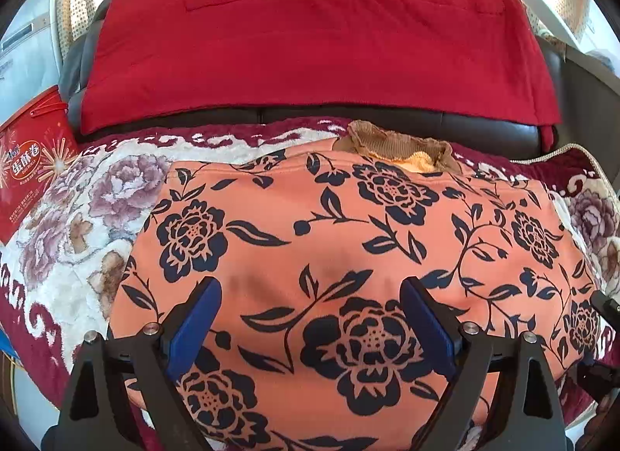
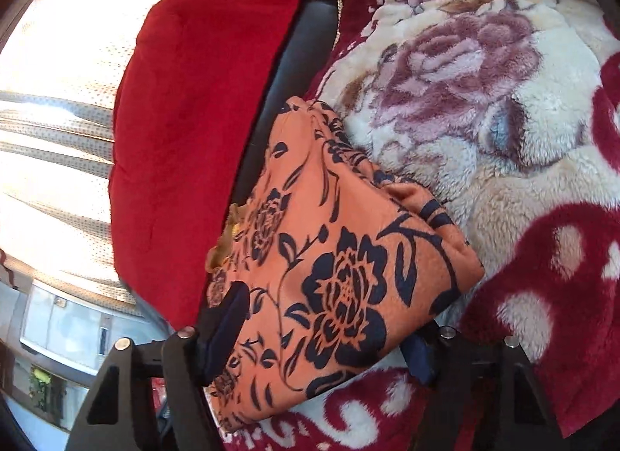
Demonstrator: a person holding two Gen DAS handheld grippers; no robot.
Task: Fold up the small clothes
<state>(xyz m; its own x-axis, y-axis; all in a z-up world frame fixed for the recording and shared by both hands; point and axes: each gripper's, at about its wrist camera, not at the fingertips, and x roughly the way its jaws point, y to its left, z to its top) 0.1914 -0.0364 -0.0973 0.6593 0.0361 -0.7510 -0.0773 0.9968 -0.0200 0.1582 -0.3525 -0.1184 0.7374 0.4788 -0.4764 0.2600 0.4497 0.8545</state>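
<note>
An orange garment with dark blue flowers (image 1: 348, 226) lies folded and puffy on the plush blanket, with a tan ribbed waistband (image 1: 387, 140) poking out at its far edge. My left gripper (image 1: 310, 307) hovers open over the garment's near part, nothing between its blue pads. In the right wrist view the same garment (image 2: 341, 257) fills the space between the fingers of my right gripper (image 2: 325, 338). That gripper is rolled on its side, with one finger (image 2: 228, 327) against the garment's top. The other finger (image 2: 420, 354) is tucked under the garment's edge. The jaws stand wide, with no clear squeeze on the cloth.
A red cushion (image 1: 310, 44) leans on the black leather sofa back (image 1: 484, 123) just behind the garment. The cream and maroon floral blanket (image 1: 77, 218) covers the seat. A red egg-roll box (image 1: 31, 164) stands at the left. Bright curtains hang behind the sofa.
</note>
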